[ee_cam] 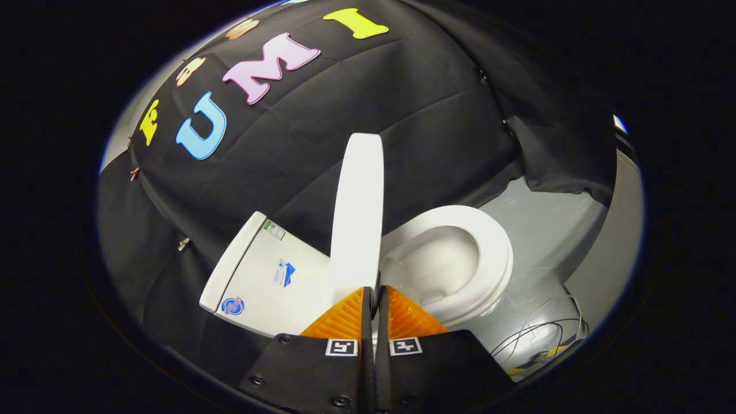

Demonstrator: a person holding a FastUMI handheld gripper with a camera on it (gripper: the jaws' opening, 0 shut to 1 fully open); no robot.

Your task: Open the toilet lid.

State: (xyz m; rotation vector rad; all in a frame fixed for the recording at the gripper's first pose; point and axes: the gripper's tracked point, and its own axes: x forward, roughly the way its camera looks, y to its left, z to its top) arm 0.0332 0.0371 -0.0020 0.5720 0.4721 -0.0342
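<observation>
Your gripper (374, 299) is pinching the lid (357, 213) edge, lid upright at 12 o'clock; seat (494, 253) at 2, tank (264, 276) at 10.

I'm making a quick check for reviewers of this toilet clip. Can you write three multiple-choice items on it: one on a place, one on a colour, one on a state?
1. Where is the toilet lid relative to the gripper?
A. Its edge sits between the two fingers
B. Far beyond them, against the cloth wall
C. Flat on the floor beside the cables

2. What colour is the toilet seat?
A. Black
B. White
C. Blue

3. What state is the lid in?
A. Lying closed over the seat
B. Raised, standing on edge above the bowl
C. Detached and leaning on the cistern

Answers: 1 A, the lid's lower edge runs into the narrow gap between the fingers. 2 B, the seat ring around the bowl is white. 3 B, the seat and bowl lie uncovered with the lid upright beside them.
</observation>
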